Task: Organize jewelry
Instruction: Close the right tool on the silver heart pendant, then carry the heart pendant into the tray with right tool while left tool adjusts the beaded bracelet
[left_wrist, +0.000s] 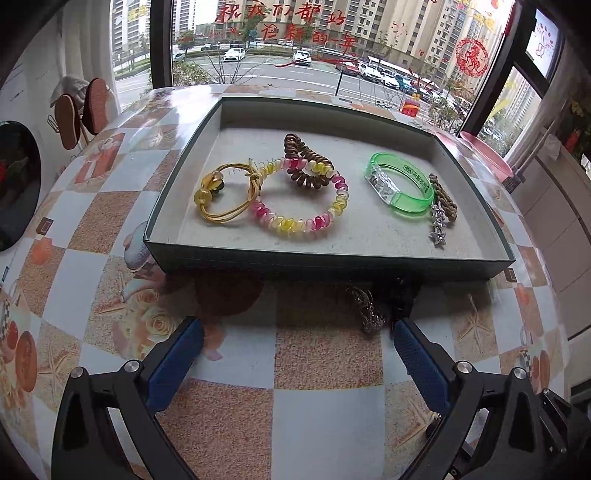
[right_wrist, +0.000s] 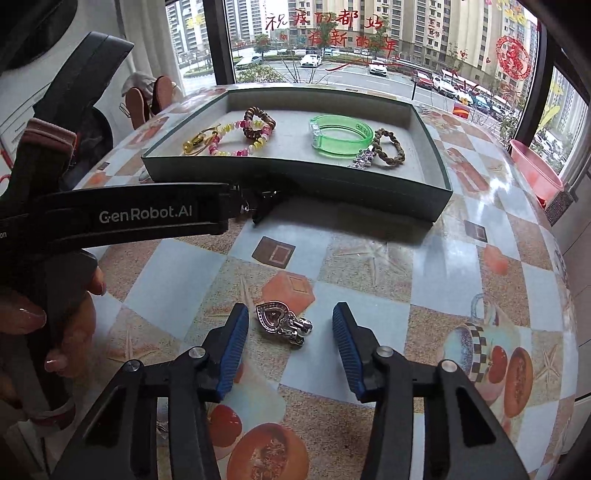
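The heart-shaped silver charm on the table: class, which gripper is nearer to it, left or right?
Right. The right gripper has the heart-shaped silver charm between its open fingers. The left gripper is farther away, by the tray.

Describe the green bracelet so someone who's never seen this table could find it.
Find the shallow grey-lined tray on the checkered table. In its right half lies the green bracelet, beside a brown braided cord. It is the only clear, rigid plastic band there.
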